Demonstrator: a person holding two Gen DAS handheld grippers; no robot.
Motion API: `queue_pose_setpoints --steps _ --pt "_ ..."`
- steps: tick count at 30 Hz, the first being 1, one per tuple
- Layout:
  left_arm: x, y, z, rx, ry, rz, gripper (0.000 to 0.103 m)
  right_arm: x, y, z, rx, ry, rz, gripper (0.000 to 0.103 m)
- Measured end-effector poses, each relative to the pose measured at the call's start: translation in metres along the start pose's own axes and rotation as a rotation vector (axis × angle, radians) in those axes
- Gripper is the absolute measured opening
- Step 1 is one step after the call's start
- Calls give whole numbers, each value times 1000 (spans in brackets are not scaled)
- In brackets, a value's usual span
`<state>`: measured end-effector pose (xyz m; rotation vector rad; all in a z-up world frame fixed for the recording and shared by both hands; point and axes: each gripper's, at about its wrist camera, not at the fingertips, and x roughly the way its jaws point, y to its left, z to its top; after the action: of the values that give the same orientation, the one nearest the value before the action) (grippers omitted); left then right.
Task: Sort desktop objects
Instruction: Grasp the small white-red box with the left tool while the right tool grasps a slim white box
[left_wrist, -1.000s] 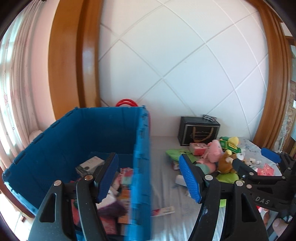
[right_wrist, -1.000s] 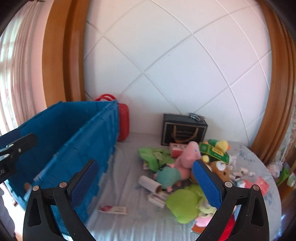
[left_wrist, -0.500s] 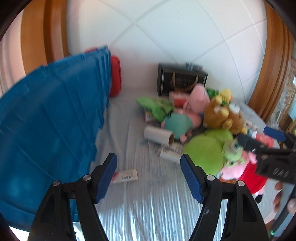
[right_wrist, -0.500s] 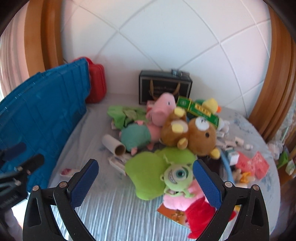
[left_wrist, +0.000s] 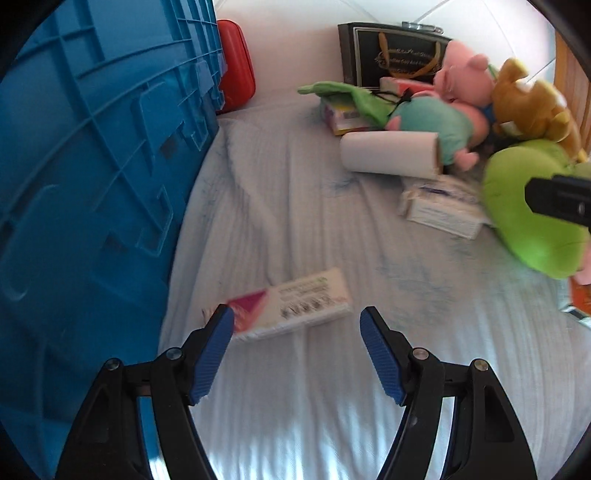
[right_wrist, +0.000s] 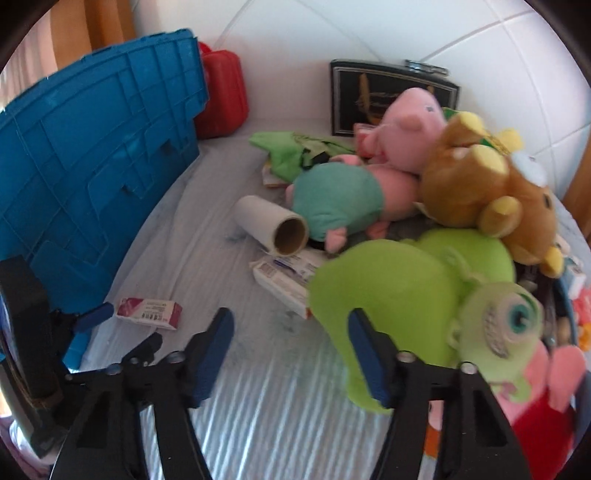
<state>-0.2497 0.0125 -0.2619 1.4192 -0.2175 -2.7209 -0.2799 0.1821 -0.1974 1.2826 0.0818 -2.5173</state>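
- Left gripper (left_wrist: 295, 325): fingers spread, nothing clamped. The flat pink-and-white carton (left_wrist: 291, 308) lies on the white cloth (left_wrist: 295, 206) just past the tips; the left pad overlaps the carton's pink end in this view, contact not resolvable.
- Right gripper (right_wrist: 290, 326): jaws closing, only bare cloth in the gap. The right pad sits in front of the green one-eyed plush (right_wrist: 417, 291); touching or not, cannot tell.
- Right wrist view only: the plush's eye and mouth, the cardboard core of the paper roll (right_wrist: 271, 229) seen end-on, and the left gripper's blue fingertip at far left, just beside the same carton (right_wrist: 149, 313).
- Left wrist view only: the barcode print on the carton top, and the roll seen side-on (left_wrist: 389, 153). The plush shows here only as a plain green mass (left_wrist: 528, 214), partly behind a black part of the right gripper at the right edge.
- Both views: blue crate (left_wrist: 92, 177) standing at left, its ribbed outer wall facing the cameras; red case (left_wrist: 236, 70) behind it; black box (right_wrist: 391, 98) at the back wall; pink pig plush (right_wrist: 410, 125), teal-bodied plush (right_wrist: 340, 201), brown bear plush (right_wrist: 480, 188) heaped together at right.
- White boxes (left_wrist: 443, 210) lie between roll and green plush.
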Motion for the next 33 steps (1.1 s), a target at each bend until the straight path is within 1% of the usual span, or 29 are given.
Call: queue_pose_setpoints --steps 1,3,4,6,7,8,9,10,12,13,14,15,17,19,20,21,22,23,24,25,26,30,33 --pt "6 3 1 0 5 3 70 7 3 2 -10 -2 11 56" --pt "20 6 2 -3 20 6 70 19 10 6 -33 1 39 47" --pt "26 6 3 1 25 9 70 28 12 7 -37 8 54 45" --pt "36 7 5 6 32 20 70 46 14 10 -41 31 69 44" --pt "41 6 8 11 17 34 71 56 13 11 -44 42 61 44" --pt "45 7 10 0 16 15 70 63 13 12 -51 51 44 44" --pt "49 11 14 -34 21 -28 69 69 12 12 -58 49 21 43" --pt "53 13 18 -62 23 -55 64 73 10 12 -67 41 4 43" --pt "62 17 28 -129 37 -137 54 83 11 14 -99 39 -28 43" --pt "64 16 32 -143 34 -141 50 86 12 15 -117 39 -55 43" --pt "66 15 36 -150 38 -151 48 91 14 15 -137 37 -82 43" --pt "67 14 39 -151 44 -156 44 98 15 15 -146 54 -96 43" --pt "63 13 37 -149 52 -176 44 102 16 13 -149 85 -81 43" --pt "57 12 30 -138 63 -162 44 101 19 10 -159 111 -70 43" --pt "56 12 27 -131 69 -157 44 98 19 8 -152 125 -48 41" --pt "55 12 25 -128 74 -151 44 96 19 5 -141 144 -16 36" --pt "53 13 22 -131 76 -149 44 98 18 2 -110 179 33 28" --pt "51 15 19 -139 78 -152 44 103 16 -1 -79 211 70 28" --pt "49 18 16 -149 79 -156 44 106 15 -7 -65 224 75 27" --pt "48 20 15 -159 82 -160 44 103 16 -9 -76 193 58 27" --pt "50 22 15 -171 82 -169 44 103 16 -10 -83 185 39 29" --pt "48 28 10 -184 79 -167 44 105 10 -7 -52 165 51 29" --pt "43 26 4 -176 76 -166 44 103 10 -8 -57 156 43 26"
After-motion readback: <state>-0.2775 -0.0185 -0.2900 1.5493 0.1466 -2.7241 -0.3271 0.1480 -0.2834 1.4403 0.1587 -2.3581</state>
